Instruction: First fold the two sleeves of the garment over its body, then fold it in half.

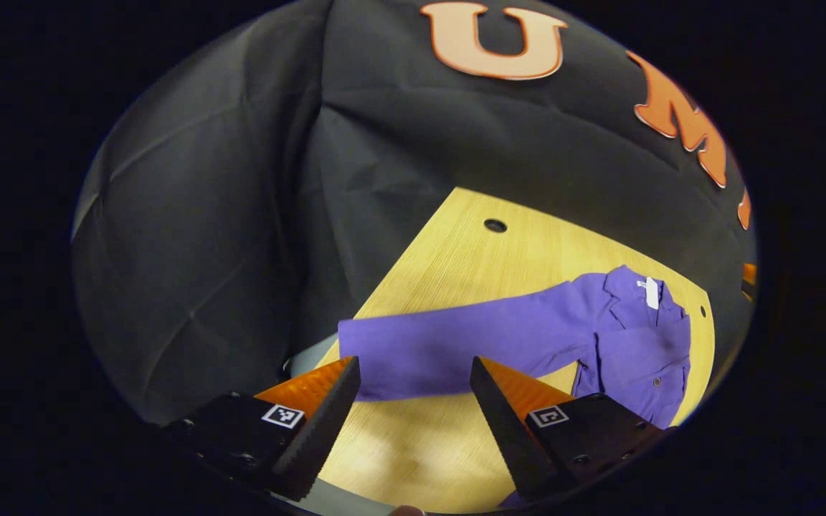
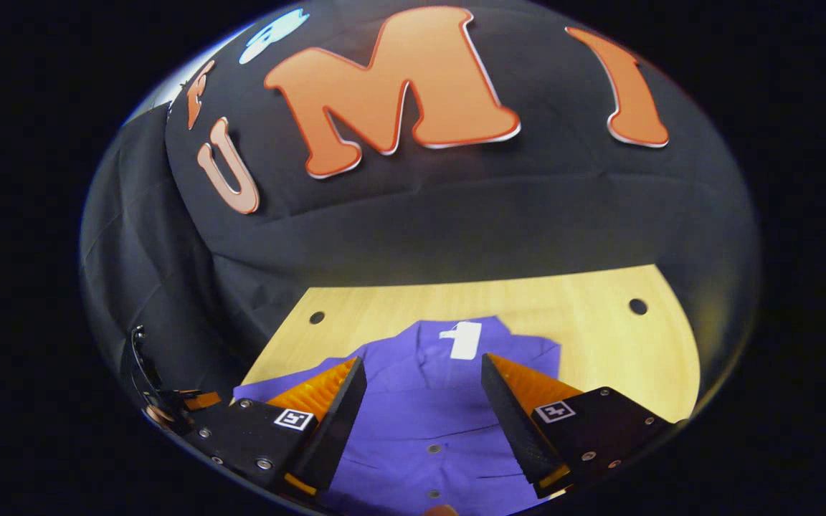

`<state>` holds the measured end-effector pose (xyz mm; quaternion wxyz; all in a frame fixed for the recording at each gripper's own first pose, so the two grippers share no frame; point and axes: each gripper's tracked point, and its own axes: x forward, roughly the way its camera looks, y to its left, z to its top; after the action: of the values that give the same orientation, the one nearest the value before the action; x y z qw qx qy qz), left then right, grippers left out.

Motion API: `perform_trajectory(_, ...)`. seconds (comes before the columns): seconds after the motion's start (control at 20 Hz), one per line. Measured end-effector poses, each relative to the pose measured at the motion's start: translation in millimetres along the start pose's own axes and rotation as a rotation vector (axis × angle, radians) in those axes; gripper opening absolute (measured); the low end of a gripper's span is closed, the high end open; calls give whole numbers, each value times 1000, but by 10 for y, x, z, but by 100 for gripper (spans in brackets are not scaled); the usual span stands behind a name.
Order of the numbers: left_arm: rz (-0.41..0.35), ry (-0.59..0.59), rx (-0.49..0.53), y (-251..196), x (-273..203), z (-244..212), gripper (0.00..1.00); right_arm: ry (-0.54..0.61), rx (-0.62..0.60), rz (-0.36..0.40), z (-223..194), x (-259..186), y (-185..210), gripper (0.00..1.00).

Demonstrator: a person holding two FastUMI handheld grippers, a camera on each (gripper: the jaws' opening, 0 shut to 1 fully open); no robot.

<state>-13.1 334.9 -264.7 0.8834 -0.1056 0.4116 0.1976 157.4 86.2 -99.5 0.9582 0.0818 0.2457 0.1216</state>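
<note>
A purple shirt (image 1: 621, 337) lay flat on a light wooden table (image 1: 470, 265) in the booth, its buttoned front facing up. In the left gripper view one long sleeve (image 1: 456, 344) stretched straight out from the shirt's body toward the table's near corner, its cuff end reaching close to the edge. The collar (image 1: 628, 287) pointed toward the back of the table, with a small white tag (image 1: 651, 292) showing inside it. A round hole (image 1: 495, 226) sat in the tabletop well apart from the shirt, and a smaller one (image 1: 703, 312) lay near the far edge beside the collar.

The left gripper (image 1: 413, 373) hung above the sleeve's cuff end with its fingers spread wide apart, holding nothing (the purple cloth showed plainly through the gap between them).

In the right gripper view the shirt (image 2: 420, 423) lay directly under the camera, collar away and the white tag (image 2: 464, 339) just past the fingertips. A line of small buttons (image 2: 433, 448) ran down the middle of the front. The right gripper (image 2: 424, 369) was poised over the chest of the shirt, its fingers likewise wide apart and gripping nothing. Whether either gripper's tips touched the cloth could not be told. Two holes in the table (image 2: 585, 315) showed near its back corners, one on each side of the collar.
</note>
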Motion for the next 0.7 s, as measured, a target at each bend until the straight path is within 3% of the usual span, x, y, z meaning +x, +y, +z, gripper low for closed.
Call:
perform_trajectory(0.45,47,313,17,275,605,-269,98,-181,-54,-138,210,-624,-524,96)
perform_trajectory(0.7,85,413,19,483,933,-474,98,-232,-91,-202,274,-886,-725,95)
